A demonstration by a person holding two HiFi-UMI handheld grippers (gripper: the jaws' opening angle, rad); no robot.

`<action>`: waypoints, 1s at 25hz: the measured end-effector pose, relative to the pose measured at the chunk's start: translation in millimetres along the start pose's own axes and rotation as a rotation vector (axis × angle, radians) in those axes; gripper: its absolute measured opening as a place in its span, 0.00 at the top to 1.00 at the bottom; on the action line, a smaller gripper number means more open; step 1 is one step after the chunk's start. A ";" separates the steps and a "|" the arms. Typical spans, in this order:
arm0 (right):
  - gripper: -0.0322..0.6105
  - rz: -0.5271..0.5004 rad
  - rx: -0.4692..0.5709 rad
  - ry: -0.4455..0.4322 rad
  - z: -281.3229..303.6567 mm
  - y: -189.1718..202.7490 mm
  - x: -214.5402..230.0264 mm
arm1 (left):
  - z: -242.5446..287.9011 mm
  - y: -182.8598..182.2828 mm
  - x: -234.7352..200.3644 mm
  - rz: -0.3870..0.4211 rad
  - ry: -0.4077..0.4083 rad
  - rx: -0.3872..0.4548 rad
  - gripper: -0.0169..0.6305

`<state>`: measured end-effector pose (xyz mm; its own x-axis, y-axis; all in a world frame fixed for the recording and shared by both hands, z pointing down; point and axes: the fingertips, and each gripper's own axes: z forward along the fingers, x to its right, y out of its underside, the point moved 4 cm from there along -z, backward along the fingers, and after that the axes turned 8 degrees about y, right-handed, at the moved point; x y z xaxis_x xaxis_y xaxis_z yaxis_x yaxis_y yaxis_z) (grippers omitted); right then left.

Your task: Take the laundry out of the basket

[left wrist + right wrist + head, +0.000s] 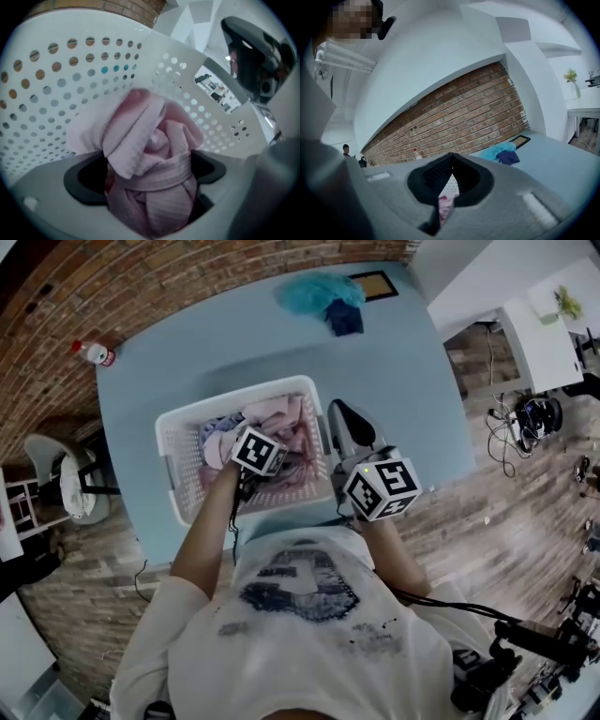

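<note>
A white perforated laundry basket (234,400) stands on the blue table, holding pink and pale laundry (278,415). My left gripper (287,461) is down inside the basket, shut on a bunched pink garment (150,150) that fills the space between its jaws (148,180). The basket wall (70,70) curves round behind the garment. My right gripper (349,424) is just outside the basket's right side, tilted upward, shut with nothing in it (450,161). Through the slit under its tips a bit of basket and pink cloth shows.
A teal cloth (314,292) and a dark blue cloth (344,317) lie at the table's far edge beside a framed panel (375,285). A bottle (94,352) stands at the far left corner. A white chair (56,474) is left of the table, a brick wall (454,122) behind.
</note>
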<state>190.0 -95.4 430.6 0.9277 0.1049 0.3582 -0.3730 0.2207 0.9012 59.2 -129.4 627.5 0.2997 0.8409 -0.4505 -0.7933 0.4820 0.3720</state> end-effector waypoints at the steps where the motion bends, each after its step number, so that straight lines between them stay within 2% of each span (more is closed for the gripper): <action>1: 0.95 -0.001 -0.002 -0.001 -0.5 -0.3 3.1 | 2.5 1.0 1.4 0.001 -0.003 -0.021 0.16; 4: 0.95 0.000 -0.011 -0.011 0.1 0.2 10.2 | 11.6 15.0 13.6 -0.014 -0.006 -0.148 0.16; 8: 0.95 0.001 -0.021 -0.038 3.8 -1.1 13.3 | 49.0 8.4 7.5 0.128 -0.087 -0.151 0.13; 12: 0.95 -0.010 -0.025 -0.070 5.4 -7.0 18.2 | 59.2 11.2 2.3 0.132 -0.102 -0.198 0.13; 18: 0.95 -0.008 -0.039 -0.106 7.7 -10.3 32.0 | 62.9 10.2 -11.3 0.125 -0.112 -0.222 0.12; 20: 0.95 -0.009 -0.040 -0.118 7.5 -11.9 36.1 | 60.8 10.0 -8.9 0.145 -0.109 -0.228 0.18; 23: 0.95 -0.009 -0.040 -0.139 7.3 -14.6 39.4 | 53.9 11.2 -0.7 0.219 -0.106 -0.223 0.39; 25: 0.95 -0.008 -0.039 -0.152 7.1 -16.4 40.4 | 49.6 13.3 5.0 0.263 -0.111 -0.216 0.49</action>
<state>233.7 -101.7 432.0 0.9213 -0.0442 0.3864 -0.3631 0.2585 0.8952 76.4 -106.6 670.4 0.1167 0.9566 -0.2670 -0.9410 0.1925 0.2784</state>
